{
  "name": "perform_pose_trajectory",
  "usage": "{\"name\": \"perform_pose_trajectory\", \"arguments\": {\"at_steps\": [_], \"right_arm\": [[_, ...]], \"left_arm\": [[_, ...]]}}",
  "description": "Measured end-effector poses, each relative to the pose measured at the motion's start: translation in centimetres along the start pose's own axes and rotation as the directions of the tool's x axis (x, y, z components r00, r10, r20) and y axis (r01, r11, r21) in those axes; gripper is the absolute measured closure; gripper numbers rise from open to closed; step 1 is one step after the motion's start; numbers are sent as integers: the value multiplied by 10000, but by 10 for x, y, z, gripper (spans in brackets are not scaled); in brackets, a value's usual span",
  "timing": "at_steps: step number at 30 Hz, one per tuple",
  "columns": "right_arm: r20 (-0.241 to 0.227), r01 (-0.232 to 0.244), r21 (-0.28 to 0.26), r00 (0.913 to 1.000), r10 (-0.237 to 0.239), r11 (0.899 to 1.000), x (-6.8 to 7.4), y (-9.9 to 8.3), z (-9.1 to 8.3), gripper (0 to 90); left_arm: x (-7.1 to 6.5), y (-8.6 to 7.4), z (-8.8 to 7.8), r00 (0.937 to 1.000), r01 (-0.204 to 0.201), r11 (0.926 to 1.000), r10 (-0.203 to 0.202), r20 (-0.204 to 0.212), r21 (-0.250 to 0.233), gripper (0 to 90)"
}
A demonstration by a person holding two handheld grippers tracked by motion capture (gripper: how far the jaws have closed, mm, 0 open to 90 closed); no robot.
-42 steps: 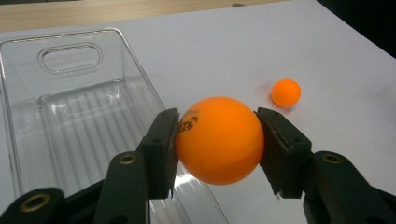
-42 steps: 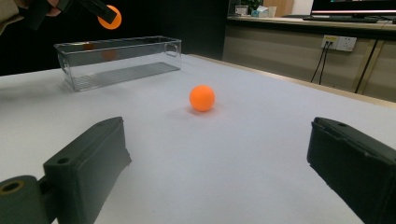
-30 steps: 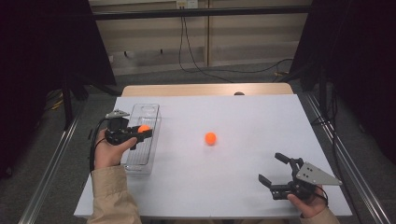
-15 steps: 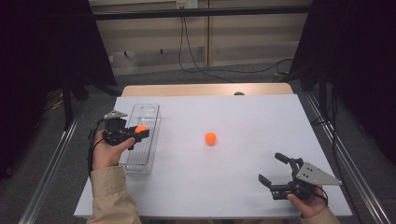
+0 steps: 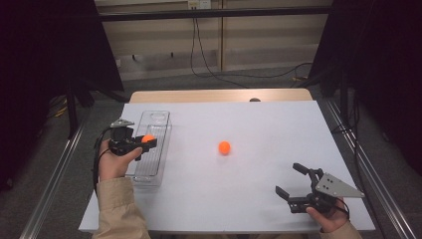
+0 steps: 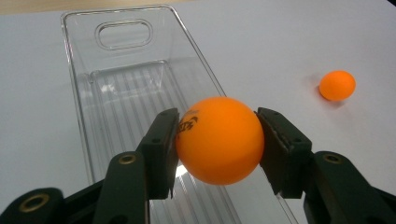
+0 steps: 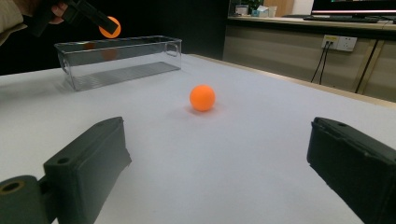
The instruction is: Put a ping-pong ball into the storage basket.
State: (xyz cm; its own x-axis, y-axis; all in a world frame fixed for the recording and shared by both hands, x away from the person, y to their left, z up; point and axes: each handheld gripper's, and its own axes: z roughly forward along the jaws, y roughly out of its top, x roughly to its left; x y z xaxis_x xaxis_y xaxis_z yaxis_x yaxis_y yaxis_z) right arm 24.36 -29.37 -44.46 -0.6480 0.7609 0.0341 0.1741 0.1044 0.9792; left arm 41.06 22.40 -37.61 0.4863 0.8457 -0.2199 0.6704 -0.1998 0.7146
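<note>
Hands come in from the near edge of the white table (image 5: 249,199), one at each corner. At the near right corner the right gripper (image 5: 293,186) rests low by the edge, jaws spread wide with nothing between them, aimed across the table towards the far left. Ahead of it lies a broad stretch of bare tabletop, open on every side, with only the loose orange ball (image 5: 224,147) sitting near the middle, well apart from both tools; in the right gripper view that ball (image 7: 202,97) lies straight ahead between the spread jaws, far off.

On the left, the left gripper (image 5: 148,141) is held above the clear plastic bin (image 5: 149,172), its jaws pinching a second orange ball (image 6: 219,139) on opposite sides, black print on the ball turned towards the left pad. The held ball hangs over the bin's open top, not touching its floor.

The bin is a long narrow trough; its long axis runs from the near edge towards the far edge, parallel to the table's left side and close to it. Its far end wall has an oval handle cut-out (image 6: 123,34). Beyond the table's far side, a wooden strip (image 5: 219,94) shows.
</note>
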Motion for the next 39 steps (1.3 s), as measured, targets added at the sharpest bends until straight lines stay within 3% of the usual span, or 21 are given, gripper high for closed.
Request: {"name": "perform_pose_trajectory", "arguments": {"at_steps": [11,17,29,34,39], "right_arm": [[-2,27,-29,10000,-27,10000,0,0,0,42],[-19,31,-21,10000,-31,10000,0,0,0,42],[-26,27,-14,10000,-27,10000,0,0,0,42],[-16,8,-12,10000,-8,10000,0,0,0,42],[-23,16,-14,10000,-16,10000,0,0,0,42]], "left_arm": [[3,-2,2,9998,-2,9998,6,-197,209,501],[2,-2,2,9995,106,9999,-103,-292,101,433],[-11,5,2,9996,-278,9996,279,-71,9,335],[-17,7,3,9998,-189,9998,189,62,-33,303],[-21,8,8,9994,-283,9994,279,203,202,274]]}}
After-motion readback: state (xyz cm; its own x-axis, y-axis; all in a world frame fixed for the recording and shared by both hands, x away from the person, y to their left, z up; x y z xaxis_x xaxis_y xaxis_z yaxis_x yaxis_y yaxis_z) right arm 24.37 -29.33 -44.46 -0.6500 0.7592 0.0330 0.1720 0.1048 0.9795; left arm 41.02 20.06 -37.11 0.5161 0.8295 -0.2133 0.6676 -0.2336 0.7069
